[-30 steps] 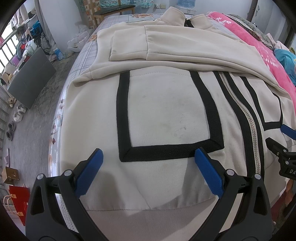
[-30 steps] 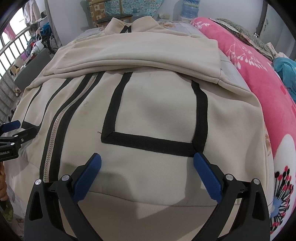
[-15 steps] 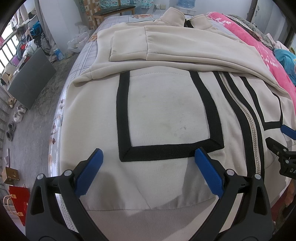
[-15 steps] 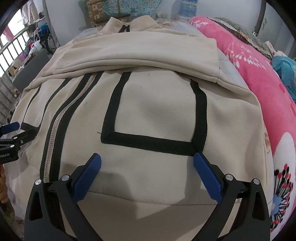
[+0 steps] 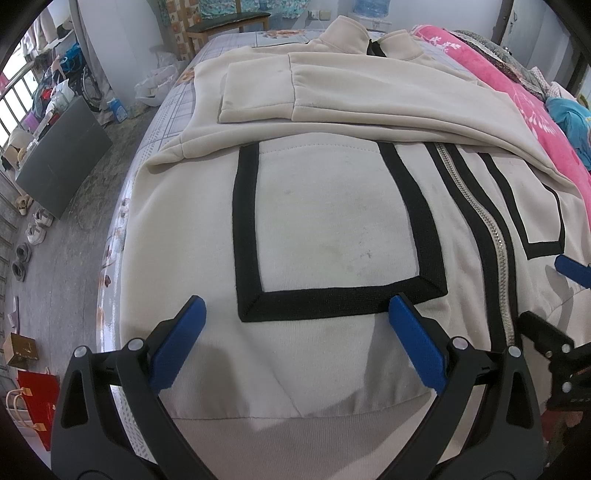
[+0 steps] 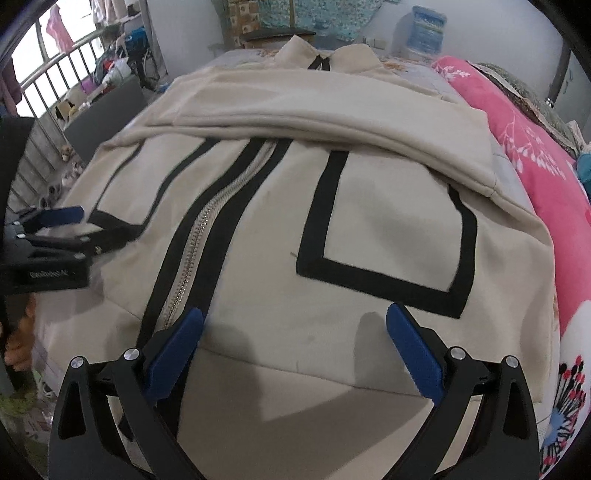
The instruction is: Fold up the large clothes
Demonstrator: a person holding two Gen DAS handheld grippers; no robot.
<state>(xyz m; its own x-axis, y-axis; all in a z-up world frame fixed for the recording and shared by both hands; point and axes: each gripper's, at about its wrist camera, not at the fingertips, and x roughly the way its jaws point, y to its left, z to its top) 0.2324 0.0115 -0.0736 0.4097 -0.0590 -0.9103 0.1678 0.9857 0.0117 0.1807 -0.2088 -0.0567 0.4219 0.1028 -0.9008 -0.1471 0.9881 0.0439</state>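
Both sets of jaws are spread wide and holding nothing — the left gripper (image 5: 295,317) and the right gripper (image 6: 295,326) each hang over the ribbed hem band (image 5: 295,435) of the jacket (image 5: 332,229), the nearest edge of the garment. That hem is the landmark here: the jacket's long axis runs straight away from it, up the bed (image 5: 173,99) to the stand-up collar (image 5: 347,35) at the far end. So the cloth lies directly ahead of and beneath both grippers, and a hem-to-collar fold looks like the coming move; each gripper would have to drop and pinch the band below it.

The left gripper sits left of the zipper (image 5: 495,236), in front of the left black-outlined pocket (image 5: 332,236); the right gripper sits just right of the zipper line, its left pad close to the zipper's lower end, with the other pocket outline (image 6: 388,240) beyond. Neither is clearly nearer the hem — they look level.

Further from the hem, both sleeves (image 5: 351,92) are already folded across the chest, cuffs flat and stacked. The fabric is cream fleece-like knit, thick and soft, faintly smudged, with woven black tape trim and a silver metal-toothed zipper. I'd expect it to fold heavy and hold its shape. Right of the jacket lies a pink floral blanket (image 6: 546,177).
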